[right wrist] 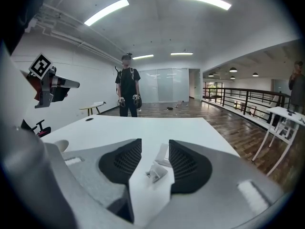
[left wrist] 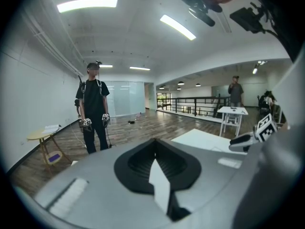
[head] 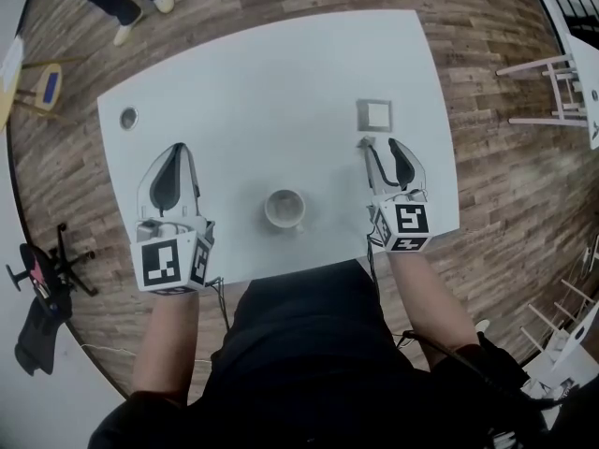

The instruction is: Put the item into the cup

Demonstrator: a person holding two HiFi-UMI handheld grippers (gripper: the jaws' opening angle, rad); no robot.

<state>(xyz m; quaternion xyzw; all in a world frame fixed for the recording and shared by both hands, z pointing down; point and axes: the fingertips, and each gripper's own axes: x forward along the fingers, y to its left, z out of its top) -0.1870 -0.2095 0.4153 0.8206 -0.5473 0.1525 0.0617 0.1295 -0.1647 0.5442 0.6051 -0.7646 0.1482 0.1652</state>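
A white cup [head: 284, 210] stands on the white table [head: 253, 82] near its front edge, between my two grippers. My right gripper [head: 379, 142] rests low at the cup's right, jaws open. In the right gripper view a small crumpled white item [right wrist: 156, 171] lies on the table between the pads of this gripper [right wrist: 155, 144], and neither pad touches it. Just beyond lies a flat grey-white square [head: 375, 114]. The cup's rim [right wrist: 60, 145] shows at that view's left edge. To the cup's left my left gripper [head: 178, 150] is shut and empty; its pads [left wrist: 143, 163] meet.
A person [right wrist: 127, 87] with two grippers stands beyond the table's far end. A round grommet hole [head: 128, 117] sits in the far left corner of the table. On the wooden floor are a white stool [head: 552, 82] at the right and a small yellow side table [head: 47, 87] at the left.
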